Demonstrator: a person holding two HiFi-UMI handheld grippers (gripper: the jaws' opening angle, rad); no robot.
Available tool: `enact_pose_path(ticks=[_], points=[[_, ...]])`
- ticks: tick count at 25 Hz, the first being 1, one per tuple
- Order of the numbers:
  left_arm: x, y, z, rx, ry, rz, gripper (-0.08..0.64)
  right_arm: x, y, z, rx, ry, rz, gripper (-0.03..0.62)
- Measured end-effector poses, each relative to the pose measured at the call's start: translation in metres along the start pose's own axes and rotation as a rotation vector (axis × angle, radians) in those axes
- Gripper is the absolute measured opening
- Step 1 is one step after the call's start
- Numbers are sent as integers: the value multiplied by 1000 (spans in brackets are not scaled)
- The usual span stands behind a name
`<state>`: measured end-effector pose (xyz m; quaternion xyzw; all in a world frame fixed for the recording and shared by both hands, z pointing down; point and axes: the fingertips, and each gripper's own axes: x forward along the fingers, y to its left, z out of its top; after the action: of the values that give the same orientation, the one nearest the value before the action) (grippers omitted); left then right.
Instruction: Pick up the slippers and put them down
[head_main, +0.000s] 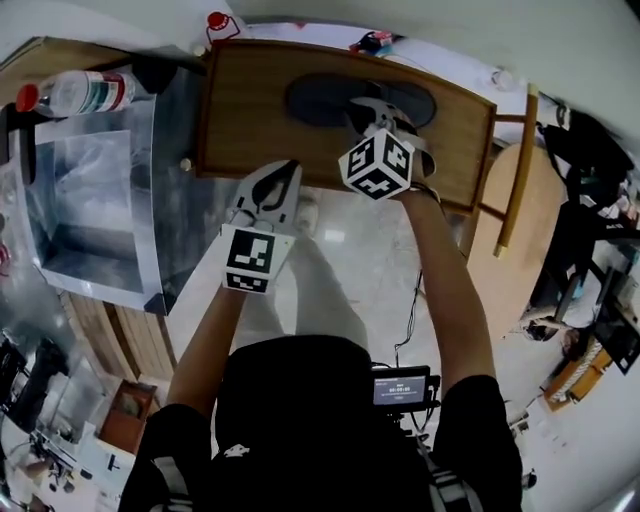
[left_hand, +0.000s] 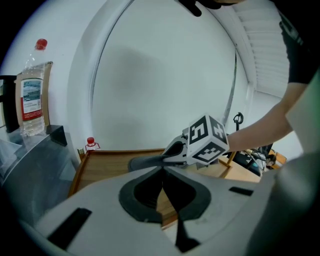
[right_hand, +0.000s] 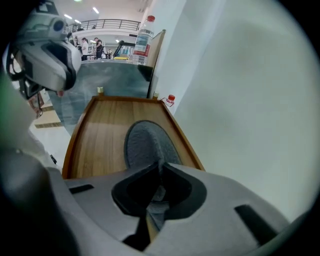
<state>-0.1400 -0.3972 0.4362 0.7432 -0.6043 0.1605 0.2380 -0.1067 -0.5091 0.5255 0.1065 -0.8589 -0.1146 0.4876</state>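
Note:
A dark grey slipper (head_main: 325, 98) lies flat on the wooden table (head_main: 240, 130) against the white wall. My right gripper (head_main: 377, 112) reaches down onto its near right end. In the right gripper view the jaws (right_hand: 160, 169) are shut on the slipper's (right_hand: 145, 140) near edge, with grey material pinched between the pads. My left gripper (head_main: 288, 172) hovers at the table's front edge, left of the right one, apart from the slipper. Its jaws (left_hand: 162, 176) meet with nothing between them. From there I see the slipper (left_hand: 145, 162) and the right gripper (left_hand: 169, 159) on it.
A clear plastic box (head_main: 90, 200) stands left of the table, with a water bottle (head_main: 80, 92) behind it. A small red-capped bottle (head_main: 217, 22) sits at the table's far left corner. A wooden chair (head_main: 515, 170) stands to the right. The table has a raised rim.

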Motion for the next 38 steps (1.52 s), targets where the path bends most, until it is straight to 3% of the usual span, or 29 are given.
enact_pose_path(ticks=[9,28,38], points=[[-18,-6,10,-3,-16,-2,5,-35,-2,17,85,-54,-37,5],[-87,-16,56,79,-112,-44,6,-147,31,73,239,-213,-109,5],[-143,-30,54,116,-148,-73,6,-209,69,90,418,-300,-167,5]])
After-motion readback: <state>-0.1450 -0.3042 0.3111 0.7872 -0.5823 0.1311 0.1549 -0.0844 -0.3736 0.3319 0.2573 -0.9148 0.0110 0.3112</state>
